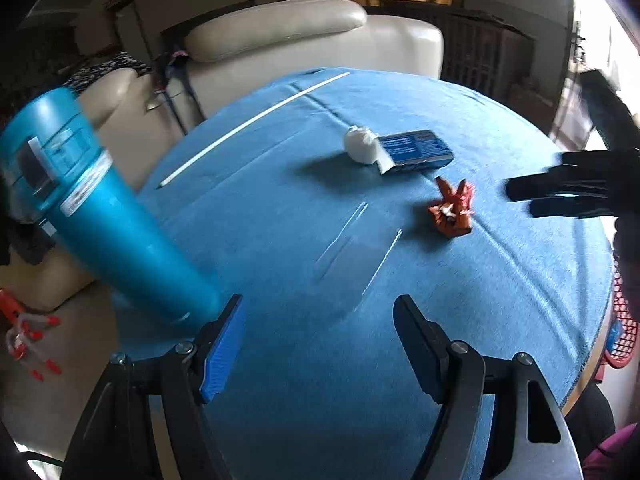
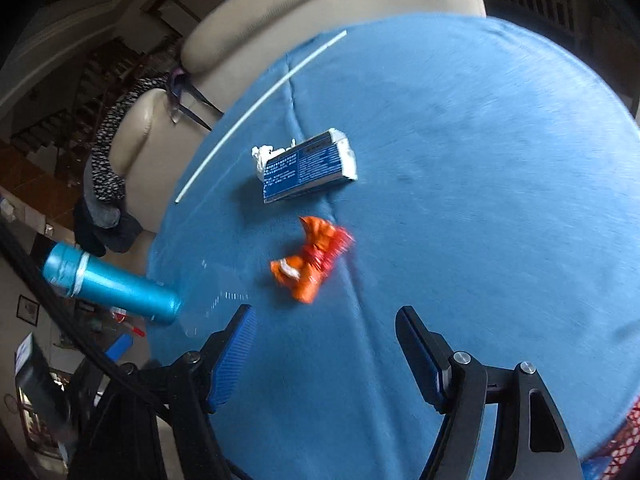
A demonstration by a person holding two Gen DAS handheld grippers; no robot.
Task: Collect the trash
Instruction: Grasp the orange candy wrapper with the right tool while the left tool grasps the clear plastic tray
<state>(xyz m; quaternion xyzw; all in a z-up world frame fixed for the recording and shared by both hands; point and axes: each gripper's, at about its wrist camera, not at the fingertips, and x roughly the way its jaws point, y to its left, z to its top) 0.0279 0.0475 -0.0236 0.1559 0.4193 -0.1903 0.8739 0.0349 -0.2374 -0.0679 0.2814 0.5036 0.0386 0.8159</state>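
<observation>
An orange crumpled wrapper point(image 1: 452, 212) point(image 2: 316, 264) lies mid-table on the blue cloth point(image 1: 280, 360). Behind it are a blue-and-white carton point(image 1: 416, 150) point(image 2: 308, 170) lying flat and a white crumpled tissue point(image 1: 360, 146) point(image 2: 262, 156) against its end. A clear plastic film point(image 1: 352, 252) lies flat just ahead of my left gripper point(image 1: 318, 308), which is open and empty above the cloth. My right gripper point(image 2: 325, 314) is open and empty too, with the wrapper a short way in front of its left finger. A thin white stick point(image 1: 256, 120) point(image 2: 256, 114) lies near the far left edge.
A teal bottle point(image 1: 108, 220) point(image 2: 116, 288) stands at the table's left edge, close beside my left gripper's left finger. A dark blurred shape point(image 1: 572, 184) reaches in from the right. A red mesh basket point(image 1: 622, 336) sits beyond the right edge. A cream armchair point(image 1: 312, 36) stands behind.
</observation>
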